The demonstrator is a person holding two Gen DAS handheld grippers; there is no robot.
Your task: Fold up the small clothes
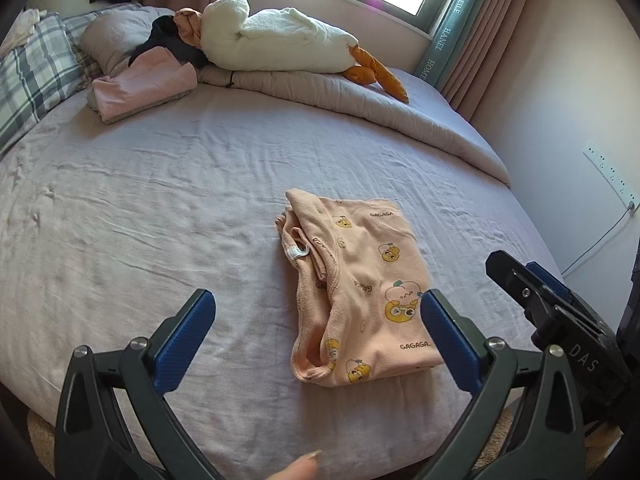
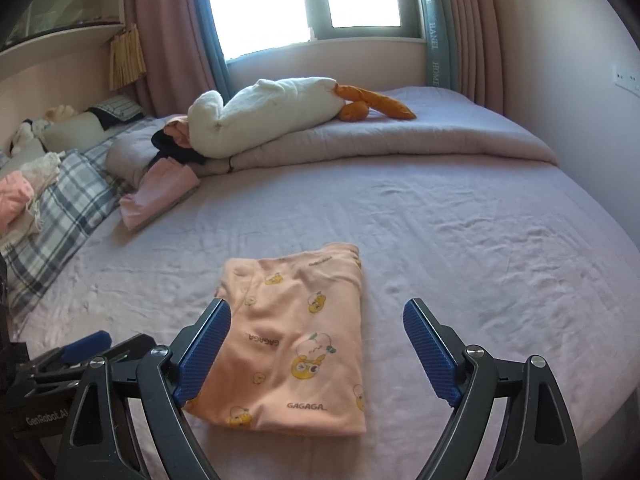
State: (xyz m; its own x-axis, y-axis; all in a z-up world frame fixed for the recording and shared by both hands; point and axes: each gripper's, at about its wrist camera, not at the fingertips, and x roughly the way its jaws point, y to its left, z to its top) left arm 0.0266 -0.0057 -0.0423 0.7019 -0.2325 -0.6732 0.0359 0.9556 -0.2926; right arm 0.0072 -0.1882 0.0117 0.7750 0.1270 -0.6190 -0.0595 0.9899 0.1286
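A small peach garment [image 1: 360, 292] printed with yellow cartoon figures and "GAGAGA" lies folded into a rectangle on the lilac bed sheet [image 1: 160, 200]. It also shows in the right wrist view [image 2: 292, 340]. My left gripper [image 1: 316, 340] is open and empty, hovering just above the garment's near edge, its right finger over the cloth. My right gripper [image 2: 316, 352] is open and empty above the garment's near part. The right gripper's body shows at the right of the left wrist view [image 1: 560, 312]. The left gripper's body shows at the lower left of the right wrist view [image 2: 80, 360].
A folded pink garment [image 1: 140, 88] lies at the back left near plaid pillows [image 1: 36, 76]. A white goose plush [image 1: 280, 40] rests on a rolled quilt [image 1: 380, 108] at the back. A wall with sockets [image 1: 608, 176] stands to the right.
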